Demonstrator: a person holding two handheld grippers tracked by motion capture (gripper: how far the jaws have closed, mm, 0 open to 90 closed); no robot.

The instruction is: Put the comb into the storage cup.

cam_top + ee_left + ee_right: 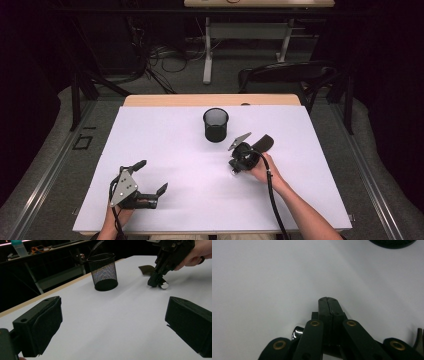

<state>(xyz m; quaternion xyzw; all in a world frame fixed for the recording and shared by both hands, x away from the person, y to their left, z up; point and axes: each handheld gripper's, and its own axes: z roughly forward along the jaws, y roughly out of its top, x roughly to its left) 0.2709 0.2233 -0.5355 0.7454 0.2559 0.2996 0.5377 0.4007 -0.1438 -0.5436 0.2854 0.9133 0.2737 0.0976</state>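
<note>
Pressing its jaws tight together, the right gripper [157,281] tips down beside a small shiny metal piece [164,285] near the mesh cup [103,271]; left gripper [150,177] rests wide open, empty.

A small shiny metal piece [164,285], rounded and chrome-bright, sits right at the tip of the right gripper [156,281], low over the white worktop [175,165], a little right of its middle. It pokes out beside the shut jaws, touching them; whether it rests on the worktop or is carried I cannot tell. From the right gripper's own camera the same piece [297,332] peeks out at the left of the jaws. Toward the far edge stands a black mesh cup [215,125], upright and open-topped.
</note>
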